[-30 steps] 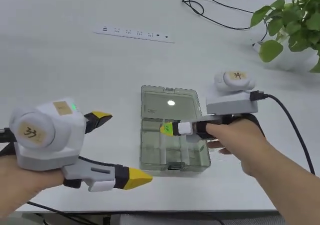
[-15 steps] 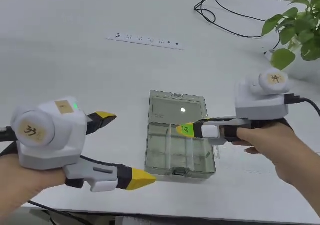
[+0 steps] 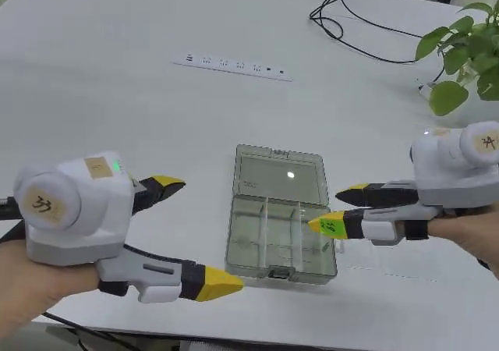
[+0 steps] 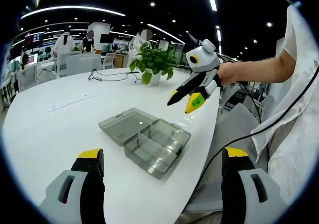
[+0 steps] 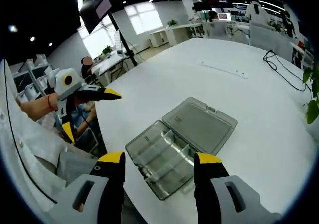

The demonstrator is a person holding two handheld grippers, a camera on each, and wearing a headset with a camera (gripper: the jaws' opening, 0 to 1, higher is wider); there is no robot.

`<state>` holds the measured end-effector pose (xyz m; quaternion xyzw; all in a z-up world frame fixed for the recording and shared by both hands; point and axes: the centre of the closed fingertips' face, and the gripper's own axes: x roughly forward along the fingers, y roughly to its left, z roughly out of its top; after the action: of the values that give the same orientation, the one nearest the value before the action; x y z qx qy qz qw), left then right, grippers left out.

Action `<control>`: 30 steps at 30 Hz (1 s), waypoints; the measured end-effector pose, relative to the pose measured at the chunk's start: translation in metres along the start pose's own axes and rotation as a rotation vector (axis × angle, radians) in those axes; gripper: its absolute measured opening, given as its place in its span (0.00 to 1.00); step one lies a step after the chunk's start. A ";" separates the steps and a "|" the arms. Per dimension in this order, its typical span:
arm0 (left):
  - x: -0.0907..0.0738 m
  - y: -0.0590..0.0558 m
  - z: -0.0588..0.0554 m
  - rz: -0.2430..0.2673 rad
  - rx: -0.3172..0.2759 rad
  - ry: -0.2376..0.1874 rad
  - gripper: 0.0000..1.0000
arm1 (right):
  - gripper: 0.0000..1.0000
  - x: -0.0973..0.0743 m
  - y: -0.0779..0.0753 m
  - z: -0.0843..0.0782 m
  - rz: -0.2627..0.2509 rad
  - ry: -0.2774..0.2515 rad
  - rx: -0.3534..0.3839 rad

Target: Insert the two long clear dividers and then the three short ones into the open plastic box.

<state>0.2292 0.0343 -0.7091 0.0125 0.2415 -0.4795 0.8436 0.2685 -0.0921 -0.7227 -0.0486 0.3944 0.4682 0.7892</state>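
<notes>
The open plastic box [image 3: 281, 264] lies on the white table, lid [image 3: 281, 173] flat behind the tray. Clear dividers [image 3: 266, 225] stand upright inside the tray, running lengthwise; any cross pieces are too faint to make out. My left gripper [image 3: 199, 234] hovers left of the box, open and empty. My right gripper [image 3: 337, 207] hangs just off the tray's right edge, also open, nothing between its yellow tips. In the left gripper view the box [image 4: 149, 139] lies beyond my open left gripper [image 4: 162, 157], with the right gripper [image 4: 192, 92] above it. The right gripper [image 5: 159, 159] looks down on the box [image 5: 174, 144].
A white power strip [image 3: 234, 62] lies at the back, a black cable [image 3: 351, 27] behind it, and a potted plant [image 3: 468, 54] at the far right. The table's front edge runs just below the box. Faint clear outlines [image 3: 390, 265] lie right of the box.
My right gripper has drawn back to the right, from over the tray to beside it, and its jaws now stand apart. The left gripper has held still. The head view shifted.
</notes>
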 end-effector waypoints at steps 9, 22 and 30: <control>0.000 0.006 -0.002 -0.001 0.001 0.012 1.00 | 0.61 -0.009 -0.027 -0.032 -0.001 0.144 -0.207; 0.000 0.008 -0.006 -0.005 -0.009 0.020 1.00 | 0.59 0.003 -0.065 -0.095 0.076 0.399 -0.517; 0.001 0.010 -0.010 -0.005 -0.022 0.028 1.00 | 0.52 0.009 -0.074 -0.111 0.097 0.492 -0.615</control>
<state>0.2337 0.0417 -0.7207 0.0095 0.2584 -0.4787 0.8390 0.2639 -0.1760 -0.8266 -0.3745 0.4150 0.5757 0.5967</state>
